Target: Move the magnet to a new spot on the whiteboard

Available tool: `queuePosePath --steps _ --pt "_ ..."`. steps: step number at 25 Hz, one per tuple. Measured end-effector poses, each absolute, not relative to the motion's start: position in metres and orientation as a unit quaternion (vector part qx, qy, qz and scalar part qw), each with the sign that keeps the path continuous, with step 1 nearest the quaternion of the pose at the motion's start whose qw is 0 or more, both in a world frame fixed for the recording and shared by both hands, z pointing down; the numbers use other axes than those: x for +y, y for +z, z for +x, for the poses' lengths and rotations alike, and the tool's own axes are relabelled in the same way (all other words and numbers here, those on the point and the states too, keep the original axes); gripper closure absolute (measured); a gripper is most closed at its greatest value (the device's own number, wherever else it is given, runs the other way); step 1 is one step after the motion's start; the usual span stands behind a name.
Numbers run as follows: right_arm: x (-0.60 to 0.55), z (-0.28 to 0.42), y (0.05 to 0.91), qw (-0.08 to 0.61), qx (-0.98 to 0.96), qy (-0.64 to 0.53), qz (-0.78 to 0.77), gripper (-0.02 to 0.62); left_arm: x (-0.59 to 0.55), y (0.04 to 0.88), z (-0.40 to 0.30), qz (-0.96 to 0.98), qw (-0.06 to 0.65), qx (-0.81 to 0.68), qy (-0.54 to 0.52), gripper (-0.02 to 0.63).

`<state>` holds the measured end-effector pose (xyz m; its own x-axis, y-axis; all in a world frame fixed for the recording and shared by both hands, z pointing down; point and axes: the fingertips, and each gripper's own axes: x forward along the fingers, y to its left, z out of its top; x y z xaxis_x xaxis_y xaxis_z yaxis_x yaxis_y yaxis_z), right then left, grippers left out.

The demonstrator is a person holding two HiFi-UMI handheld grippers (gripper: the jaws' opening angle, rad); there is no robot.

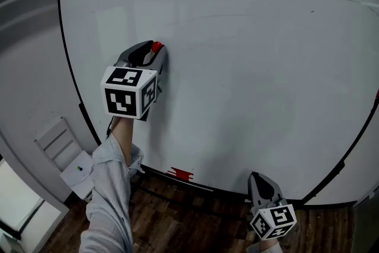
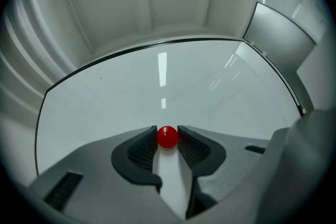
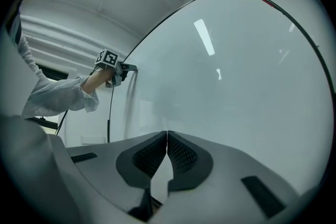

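A small round red magnet [image 2: 167,137] sits between the ribbed pads of my left gripper [image 2: 167,140], which is shut on it. In the head view the magnet [image 1: 156,47] shows at the tip of the left gripper [image 1: 155,54], against the left part of the whiteboard [image 1: 249,68]. My right gripper [image 3: 167,140] is shut with nothing between its pads; it hangs low at the board's bottom edge [image 1: 258,182]. From the right gripper view, the left gripper [image 3: 121,72] is seen far off at the board's left edge, held by a sleeved arm.
A black frame [image 1: 71,68] runs round the whiteboard. A red mark [image 1: 180,173] lies near the board's bottom edge. White furniture [image 1: 62,148] stands on the dark wooden floor [image 1: 177,222] at lower left. A grey panel [image 2: 283,34] adjoins the board's far corner.
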<state>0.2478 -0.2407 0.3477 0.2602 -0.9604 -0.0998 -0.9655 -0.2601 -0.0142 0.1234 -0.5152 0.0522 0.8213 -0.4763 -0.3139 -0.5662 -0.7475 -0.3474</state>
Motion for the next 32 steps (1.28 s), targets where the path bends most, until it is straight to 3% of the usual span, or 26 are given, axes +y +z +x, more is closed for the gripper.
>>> queuePosePath --steps 14,20,32 --pt "-0.249 0.242 0.346 0.030 0.607 0.039 -0.793 0.568 -0.518 0.053 0.126 -0.933 0.211 0.265 0.124 0.477" --pt "-0.249 0.240 0.341 0.033 0.608 0.043 -0.792 0.568 -0.518 0.053 0.120 -0.935 0.199 0.260 0.141 0.333" --pt "-0.244 0.231 0.341 0.034 0.612 0.047 -0.789 0.568 -0.488 0.106 0.114 -0.949 0.172 0.231 0.127 0.325"
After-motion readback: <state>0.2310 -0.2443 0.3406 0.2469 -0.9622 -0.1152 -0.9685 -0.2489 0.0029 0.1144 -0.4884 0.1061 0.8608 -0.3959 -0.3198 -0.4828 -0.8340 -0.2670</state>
